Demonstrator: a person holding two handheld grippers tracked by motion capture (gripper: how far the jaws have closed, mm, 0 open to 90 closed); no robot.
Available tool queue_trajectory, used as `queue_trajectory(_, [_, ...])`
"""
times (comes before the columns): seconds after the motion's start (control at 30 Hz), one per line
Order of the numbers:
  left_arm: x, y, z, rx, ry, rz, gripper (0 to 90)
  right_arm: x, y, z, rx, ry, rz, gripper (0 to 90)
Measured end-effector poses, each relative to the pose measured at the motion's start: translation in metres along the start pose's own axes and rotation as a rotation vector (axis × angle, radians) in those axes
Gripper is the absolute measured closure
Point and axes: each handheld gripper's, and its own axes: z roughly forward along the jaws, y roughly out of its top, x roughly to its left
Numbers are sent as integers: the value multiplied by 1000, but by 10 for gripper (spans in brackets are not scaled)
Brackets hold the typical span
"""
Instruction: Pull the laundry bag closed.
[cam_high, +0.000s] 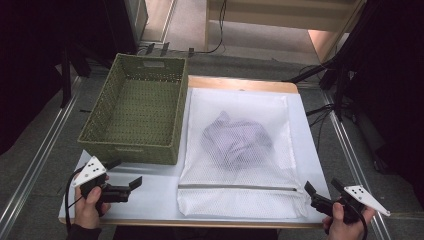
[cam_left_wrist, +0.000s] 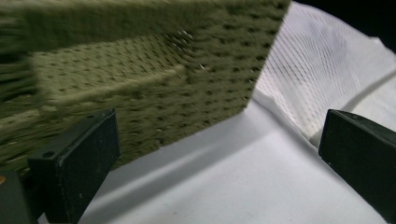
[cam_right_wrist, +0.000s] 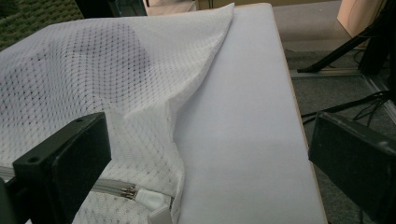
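Observation:
A white mesh laundry bag (cam_high: 240, 150) lies flat on the white table (cam_high: 155, 197), its zipper (cam_high: 237, 188) shut across the near end. A crumpled pale lilac garment (cam_high: 237, 140) shows through the mesh. My left gripper (cam_high: 125, 172) hovers open at the near left corner, in front of the green woven basket (cam_high: 135, 107); its view has the basket wall (cam_left_wrist: 140, 79) and the bag's edge (cam_left_wrist: 317, 65) ahead. My right gripper (cam_high: 322, 189) is open just right of the zipper end, and the zipper pull (cam_right_wrist: 152, 201) lies beside its left jaw. Neither gripper holds anything.
The basket stands empty at the table's far left, touching the bag's left side. A bare strip of table (cam_right_wrist: 252, 140) runs along the bag's right edge. Cables (cam_high: 320, 112) and dark stand legs (cam_high: 345, 75) lie on the floor to the right.

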Motion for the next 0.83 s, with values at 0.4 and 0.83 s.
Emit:
queue_trajectory(0.4, [17, -10, -27, -69, 24, -70, 0, -1, 0, -13, -78, 6, 62, 0])
queue_trajectory(0.83, [18, -17, -25, -42, 24, -50, 0, 5, -3, -18, -88, 15, 51, 0])
